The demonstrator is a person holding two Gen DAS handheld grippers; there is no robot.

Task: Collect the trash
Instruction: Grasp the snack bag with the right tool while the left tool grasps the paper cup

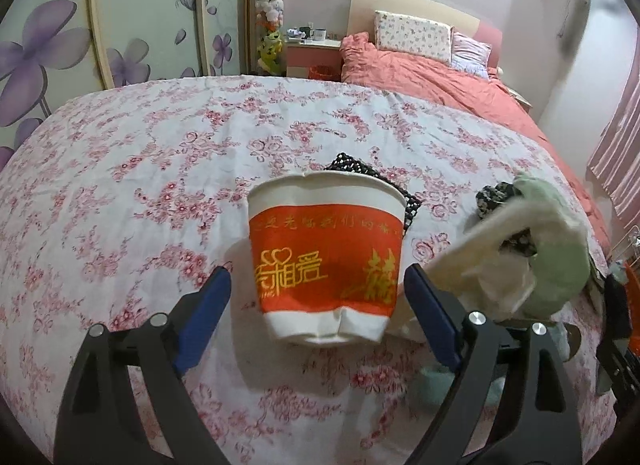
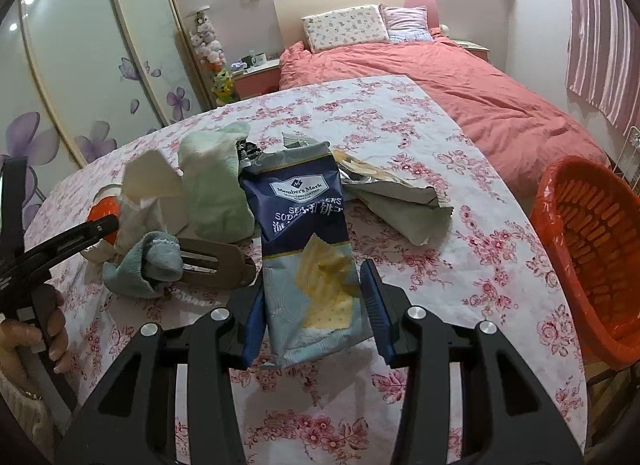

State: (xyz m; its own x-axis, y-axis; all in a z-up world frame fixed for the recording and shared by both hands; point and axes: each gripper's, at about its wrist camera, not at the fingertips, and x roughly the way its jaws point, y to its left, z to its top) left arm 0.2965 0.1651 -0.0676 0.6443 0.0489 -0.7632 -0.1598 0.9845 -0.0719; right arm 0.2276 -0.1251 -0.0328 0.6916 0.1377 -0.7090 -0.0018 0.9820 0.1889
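Gripped the cracker packet (image 2: 308,265) in right tongs (image 2: 316,305), left tongs (image 1: 316,301) gaping around the paper cup (image 1: 324,257) mid-desk (image 1: 120,185), nothing visibly binned in the orange basket (image 2: 592,249) far right.

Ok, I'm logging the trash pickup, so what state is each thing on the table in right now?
Red and white paper cup: upright, dented at the base, between the open left tongs, not gripped.
Blue cracker packet: torn open at the top, clamped in the right tongs.
Silver-lined grey wrapper: torn open, lying crumpled.
Orange plastic basket: tilted, plastic-lined, at the table edge.
Pale green cloth: bunched up.
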